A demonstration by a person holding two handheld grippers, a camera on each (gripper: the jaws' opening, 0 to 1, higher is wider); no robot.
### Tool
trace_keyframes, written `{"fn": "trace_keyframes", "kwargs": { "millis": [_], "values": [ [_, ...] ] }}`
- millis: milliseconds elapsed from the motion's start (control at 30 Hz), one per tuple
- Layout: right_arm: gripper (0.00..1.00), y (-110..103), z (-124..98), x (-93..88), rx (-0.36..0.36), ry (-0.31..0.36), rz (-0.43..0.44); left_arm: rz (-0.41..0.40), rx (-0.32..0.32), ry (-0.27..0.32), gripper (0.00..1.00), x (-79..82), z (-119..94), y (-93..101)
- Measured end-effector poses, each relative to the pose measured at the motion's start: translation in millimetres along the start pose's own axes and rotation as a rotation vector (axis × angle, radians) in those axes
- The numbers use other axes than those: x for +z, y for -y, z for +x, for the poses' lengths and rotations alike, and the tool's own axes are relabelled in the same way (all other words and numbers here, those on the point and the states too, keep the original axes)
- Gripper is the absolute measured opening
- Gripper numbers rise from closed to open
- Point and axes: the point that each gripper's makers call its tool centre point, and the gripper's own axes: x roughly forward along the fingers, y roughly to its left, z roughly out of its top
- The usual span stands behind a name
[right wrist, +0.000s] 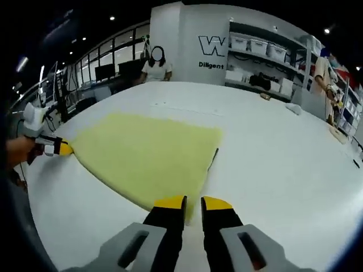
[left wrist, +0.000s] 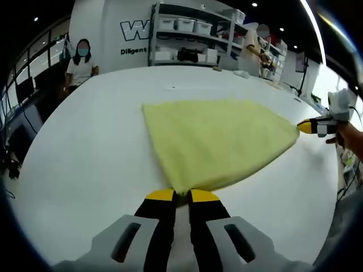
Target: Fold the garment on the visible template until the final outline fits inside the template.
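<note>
Yellow-tipped, the left gripper (left wrist: pixel 181 195) pinches the near corner of a pale yellow, soft cloth garment (left wrist: pixel 218 139); the right gripper (right wrist: pixel 193 202) clamps its opposite corner. That garment lies spread flat on the broad white counter (left wrist: pixel 85 158). Beyond, metal shelving (left wrist: pixel 193 34) holds white storage bins (left wrist: pixel 176 24), and a person (right wrist: pixel 157 66) sits at the counter's far edge.

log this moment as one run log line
left gripper: shut on pale yellow fabric garment corner | right gripper: shut on opposite corner | garment: flat on white table
</note>
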Motion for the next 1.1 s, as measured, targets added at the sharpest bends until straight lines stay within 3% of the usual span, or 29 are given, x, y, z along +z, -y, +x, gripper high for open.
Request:
{"fn": "trace_keyframes", "kwargs": {
  "millis": [200, 533, 900, 1100],
  "values": [
    [0.12, -1, 2, -14.0, 0.029, -0.026, 0.130, -0.001, -0.001, -0.001, 0.05, -0.6, 0, -1.1],
    [0.00, -7, 8, -21.0, 0.019, -0.055, 0.007, 0.006, -0.001, 0.000, 0.03, -0.7, 2, -1.6],
    [0.00, -7, 3, -19.5, 0.018, -0.076, -0.024, 0.013, -0.017, 0.000, 0.01, -2.9, -3, 1.8],
    [0.00, -18, -10, -30.4, 0.044, -0.118, -0.060, 0.050, -0.032, -0.018, 0.01, -10.5, -16, 3.5]
  ]
}}
